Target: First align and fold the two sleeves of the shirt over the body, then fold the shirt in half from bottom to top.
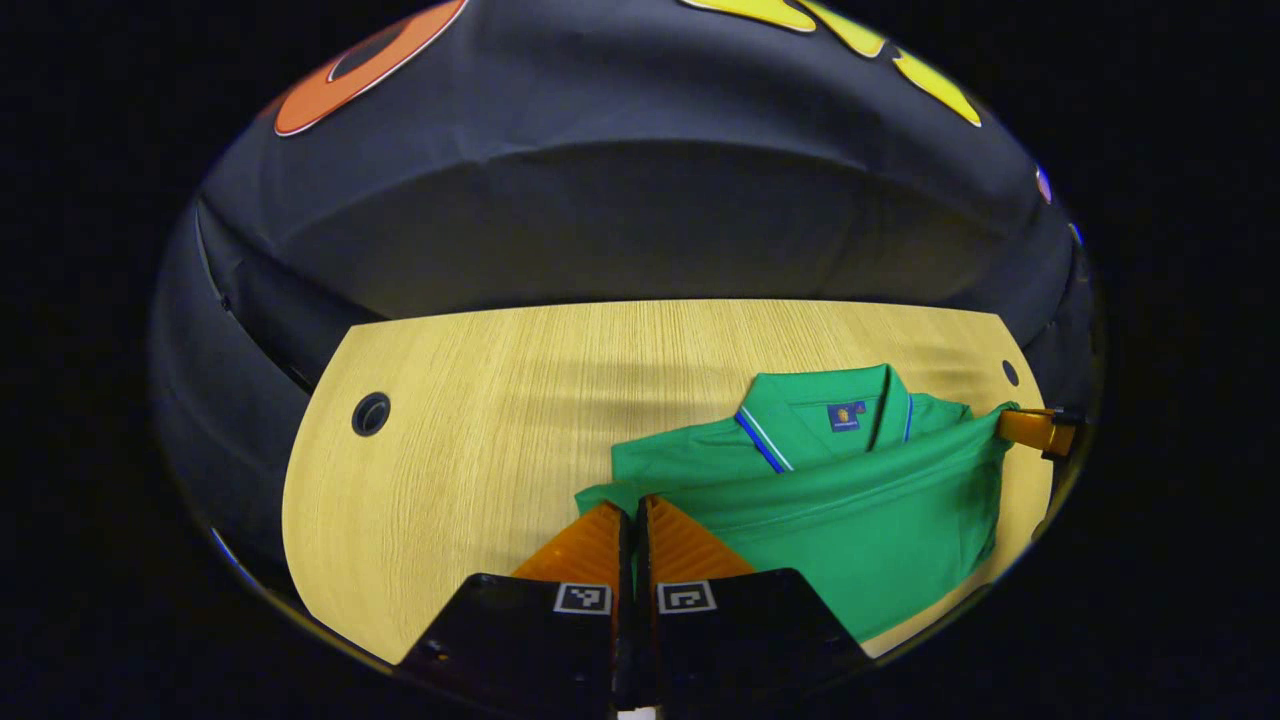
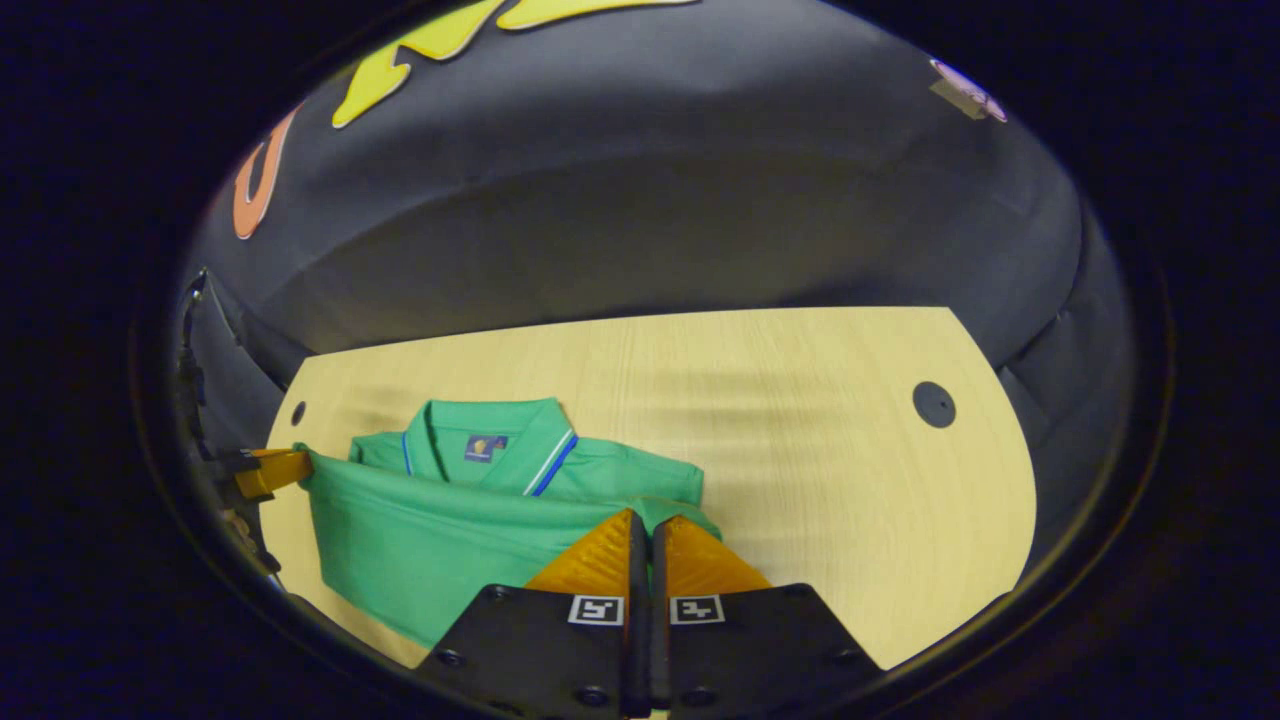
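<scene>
Shirt (image 1: 850, 500) hem pinched by both grippers (fingers closed).

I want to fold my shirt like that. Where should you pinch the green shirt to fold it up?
Pinch the green shirt at its two bottom corners, one from each side, as both tongs do: left tongs, right tongs. The raised edge stretches straight between them, so it can go evenly toward the collar.
</scene>
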`<state>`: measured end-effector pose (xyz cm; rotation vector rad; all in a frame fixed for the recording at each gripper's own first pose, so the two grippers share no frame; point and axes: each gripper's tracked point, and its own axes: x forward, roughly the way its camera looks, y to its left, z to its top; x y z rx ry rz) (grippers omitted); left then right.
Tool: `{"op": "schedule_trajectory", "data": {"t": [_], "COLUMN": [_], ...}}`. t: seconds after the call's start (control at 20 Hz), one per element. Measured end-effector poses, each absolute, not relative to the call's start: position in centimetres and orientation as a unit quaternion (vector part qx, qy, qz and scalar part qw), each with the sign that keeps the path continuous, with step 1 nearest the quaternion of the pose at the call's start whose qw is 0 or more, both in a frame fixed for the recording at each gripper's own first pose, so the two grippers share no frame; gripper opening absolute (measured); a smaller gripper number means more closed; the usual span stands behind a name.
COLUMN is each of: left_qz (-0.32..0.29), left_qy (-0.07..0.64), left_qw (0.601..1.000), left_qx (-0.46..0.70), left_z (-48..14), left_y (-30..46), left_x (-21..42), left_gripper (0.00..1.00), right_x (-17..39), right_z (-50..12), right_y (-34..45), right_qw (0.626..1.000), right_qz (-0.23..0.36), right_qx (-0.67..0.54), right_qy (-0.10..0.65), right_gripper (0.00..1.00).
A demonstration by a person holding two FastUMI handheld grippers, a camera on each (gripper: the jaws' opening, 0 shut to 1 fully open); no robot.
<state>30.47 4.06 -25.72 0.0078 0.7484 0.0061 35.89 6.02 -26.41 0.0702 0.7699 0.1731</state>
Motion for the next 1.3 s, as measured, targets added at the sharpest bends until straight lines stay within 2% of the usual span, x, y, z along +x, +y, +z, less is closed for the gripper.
{"op": "schedule_trajectory", "data": {"t": [0.25,0.5,0.6,0.65,0.7,0.75,0.8,0.85,0.9,0.95,1.05,1.1,1.15,1.2,1.25,1.3], "left_qz": [0.018,0.012,0.017,0.015,0.011,0.015,0.02,0.026,0.03,0.031,0.039,0.04,0.039,0.037,0.037,0.034], "left_qy": [0.376,0.368,0.367,0.366,0.368,0.371,0.371,0.368,0.363,0.357,0.342,0.334,0.326,0.32,0.311,0.3], "left_qw": [0.926,0.929,0.929,0.93,0.928,0.927,0.927,0.928,0.93,0.932,0.937,0.939,0.942,0.944,0.947,0.951], "left_qx": [-0.032,-0.031,-0.034,-0.041,-0.048,-0.048,-0.048,-0.049,-0.053,-0.059,-0.066,-0.068,-0.072,-0.073,-0.072,-0.07], "left_z": [-29.0,-29.2,-29.1,-29.0,-29.0,-28.8,-28.7,-28.3,-27.7,-27.0,-24.9,-23.6,-22.3,-20.9,-19.4,-17.8], "left_y": [4.1,3.4,3.4,3.1,2.8,3.0,3.3,3.6,3.9,3.9,4.7,5.2,5.4,5.5,5.7,5.9], "left_x": [31.4,31.9,31.8,31.7,31.4,31.2,30.8,30.5,30.3,29.9,28.9,28.2,27.4,26.6,25.6,24.5], "left_gripper": [0.03,0.06,0.07,0.12,0.31,0.49,0.68,0.87,0.93,0.94,0.94,0.94,0.94,0.94,0.94,0.94], "right_x": [36.8,37.3,37.3,37.2,37.2,37.0,36.7,36.4,36.1,35.6,34.5,33.7,32.9,31.9,30.9,29.8], "right_z": [-29.0,-29.7,-29.3,-28.9,-28.4,-28.0,-27.7,-27.2,-26.8,-26.7,-24.8,-23.5,-22.3,-20.8,-19.2,-17.3], "right_y": [6.3,5.6,5.7,5.7,5.7,6.0,6.2,6.3,6.3,6.1,5.8,5.8,5.6,5.6,5.7,5.5], "right_qw": [0.913,0.91,0.912,0.914,0.917,0.918,0.919,0.919,0.919,0.921,0.926,0.927,0.93,0.933,0.937,0.942], "right_qz": [0.086,0.084,0.081,0.082,0.084,0.089,0.093,0.094,0.092,0.085,0.079,0.08,0.079,0.081,0.081,0.078], "right_qx": [0.069,0.072,0.071,0.069,0.063,0.059,0.056,0.053,0.053,0.049,0.051,0.054,0.056,0.059,0.062,0.064], "right_qy": [0.394,0.399,0.395,0.391,0.384,0.381,0.38,0.38,0.379,0.377,0.367,0.362,0.356,0.346,0.335,0.321], "right_gripper": [0.02,0.03,0.1,0.17,0.2,0.38,0.31,0.53,0.74,0.95,0.94,1.0,0.95,0.95,1.0,1.0]}}
